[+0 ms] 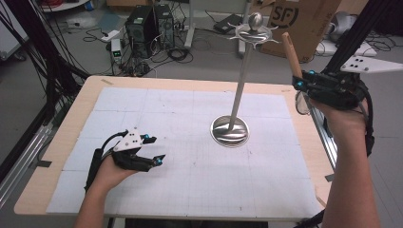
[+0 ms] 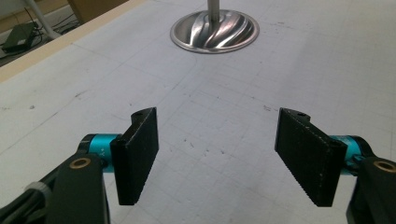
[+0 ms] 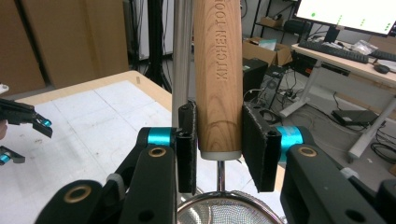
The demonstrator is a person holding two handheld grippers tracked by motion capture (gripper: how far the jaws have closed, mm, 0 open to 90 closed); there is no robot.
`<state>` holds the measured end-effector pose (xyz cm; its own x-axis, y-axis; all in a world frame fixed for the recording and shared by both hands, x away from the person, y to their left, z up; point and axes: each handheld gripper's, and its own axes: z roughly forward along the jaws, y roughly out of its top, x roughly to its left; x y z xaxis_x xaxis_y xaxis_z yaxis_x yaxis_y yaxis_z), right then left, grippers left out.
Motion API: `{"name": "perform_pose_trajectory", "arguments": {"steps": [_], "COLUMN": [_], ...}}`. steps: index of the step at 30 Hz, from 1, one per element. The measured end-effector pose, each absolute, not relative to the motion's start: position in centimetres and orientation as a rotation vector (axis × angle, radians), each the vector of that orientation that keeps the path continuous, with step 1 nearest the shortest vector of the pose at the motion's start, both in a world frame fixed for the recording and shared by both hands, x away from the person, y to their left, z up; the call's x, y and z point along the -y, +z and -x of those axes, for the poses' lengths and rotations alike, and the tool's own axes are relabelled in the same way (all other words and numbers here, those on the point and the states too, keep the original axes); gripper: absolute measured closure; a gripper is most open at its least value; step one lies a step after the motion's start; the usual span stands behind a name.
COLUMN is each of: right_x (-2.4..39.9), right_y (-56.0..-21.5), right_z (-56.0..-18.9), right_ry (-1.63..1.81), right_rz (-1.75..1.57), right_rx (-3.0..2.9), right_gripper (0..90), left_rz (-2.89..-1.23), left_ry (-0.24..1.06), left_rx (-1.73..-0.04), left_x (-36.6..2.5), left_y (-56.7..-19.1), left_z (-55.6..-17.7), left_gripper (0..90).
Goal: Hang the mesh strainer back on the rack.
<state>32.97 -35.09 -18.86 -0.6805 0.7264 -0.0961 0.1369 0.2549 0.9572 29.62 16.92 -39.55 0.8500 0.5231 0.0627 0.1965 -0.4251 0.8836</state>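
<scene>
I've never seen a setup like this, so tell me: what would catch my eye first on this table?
Probably the tall metal stand, with a shiny round base near the middle of the table and a ball on top. Next, the right gripper, raised at the table's right edge, clamps a wooden-handled strainer with its handle pointing up. The left gripper sits low at the front left, jaws open and holding nothing.
</scene>
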Motion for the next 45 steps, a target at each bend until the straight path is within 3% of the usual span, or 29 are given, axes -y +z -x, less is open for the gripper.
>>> {"name": "perform_pose_trajectory", "arguments": {"steps": [36,40,41,45], "right_x": [29.9,29.6,29.6,29.9], "right_y": [-20.8,-20.9,-21.0,-21.1], "right_z": [-36.0,-36.0,-35.8,-35.5], "right_ry": [1.396,1.397,1.402,1.408], "right_rz": [-0.794,-0.8,-0.808,-0.806], "right_rx": [-2.124,-2.129,-2.125,-2.119], "right_gripper": [67.9,63.8,58.8,57.5], "left_rz": [-2.004,-2.002,-2.002,-2.001], "left_ry": [0.404,0.408,0.408,0.407], "left_rx": [-0.533,-0.533,-0.534,-0.533], "left_x": [-17.0,-17.2,-17.2,-17.1], "left_y": [-39.5,-39.4,-39.4,-39.4], "left_z": [-29.6,-29.6,-29.6,-29.6], "left_gripper": [31.0,31.0,31.0,31.0]}}
